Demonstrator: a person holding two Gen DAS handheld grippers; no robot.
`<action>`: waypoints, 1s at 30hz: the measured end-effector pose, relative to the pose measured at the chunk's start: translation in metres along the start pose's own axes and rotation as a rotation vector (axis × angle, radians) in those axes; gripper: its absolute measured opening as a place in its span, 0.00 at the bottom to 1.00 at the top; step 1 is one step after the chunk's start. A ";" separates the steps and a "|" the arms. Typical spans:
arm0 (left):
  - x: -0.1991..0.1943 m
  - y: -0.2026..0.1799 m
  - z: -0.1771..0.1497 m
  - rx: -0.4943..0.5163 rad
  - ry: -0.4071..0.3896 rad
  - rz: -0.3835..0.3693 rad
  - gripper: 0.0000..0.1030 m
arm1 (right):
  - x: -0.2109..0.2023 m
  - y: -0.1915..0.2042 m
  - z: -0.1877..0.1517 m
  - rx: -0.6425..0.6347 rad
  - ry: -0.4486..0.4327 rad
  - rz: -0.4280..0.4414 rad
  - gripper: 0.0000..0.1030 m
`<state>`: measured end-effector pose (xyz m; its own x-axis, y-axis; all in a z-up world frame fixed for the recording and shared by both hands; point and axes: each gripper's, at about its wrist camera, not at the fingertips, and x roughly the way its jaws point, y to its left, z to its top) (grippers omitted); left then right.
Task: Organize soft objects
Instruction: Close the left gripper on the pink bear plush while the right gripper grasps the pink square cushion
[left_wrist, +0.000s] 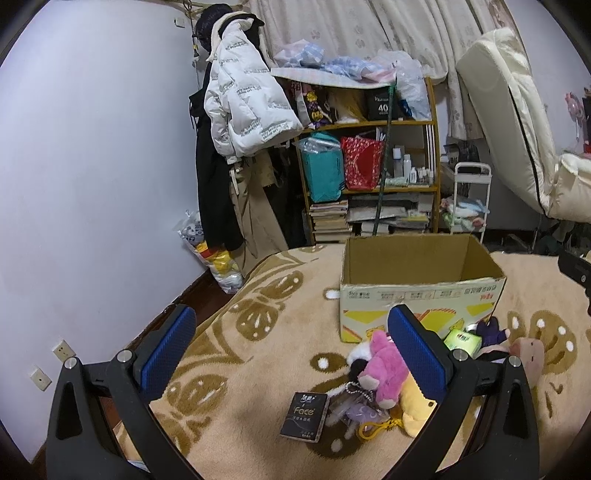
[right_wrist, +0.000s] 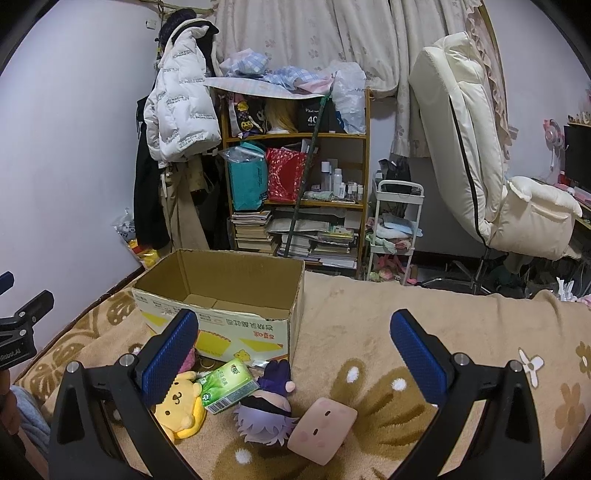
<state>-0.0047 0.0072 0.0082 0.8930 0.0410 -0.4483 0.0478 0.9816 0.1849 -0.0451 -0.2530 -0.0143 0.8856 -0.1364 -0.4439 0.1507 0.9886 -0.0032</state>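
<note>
An open, empty cardboard box stands on the beige patterned blanket; it also shows in the right wrist view. In front of it lie soft toys: a pink plush, a yellow plush, a purple-haired doll and a pink square cushion. A green tissue pack and a black "Face" tissue pack lie among them. My left gripper is open and empty above the pile. My right gripper is open and empty above the doll and cushion.
A wooden shelf full of bags, books and bottles stands behind the bed. Coats hang at the left wall. A white cart and a cream recliner chair stand at the right.
</note>
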 end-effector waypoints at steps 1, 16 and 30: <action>0.003 -0.001 -0.001 0.010 0.016 0.006 0.99 | 0.001 0.000 0.000 -0.003 0.007 -0.002 1.00; 0.057 -0.002 0.001 0.000 0.214 -0.015 0.99 | 0.035 -0.008 0.005 0.000 0.120 0.014 1.00; 0.075 -0.051 0.013 0.156 0.245 -0.088 0.99 | 0.070 -0.013 -0.003 0.000 0.258 0.026 1.00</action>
<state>0.0657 -0.0422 -0.0235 0.7489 0.0198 -0.6624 0.2051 0.9436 0.2600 0.0141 -0.2753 -0.0478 0.7482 -0.0901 -0.6573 0.1290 0.9916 0.0109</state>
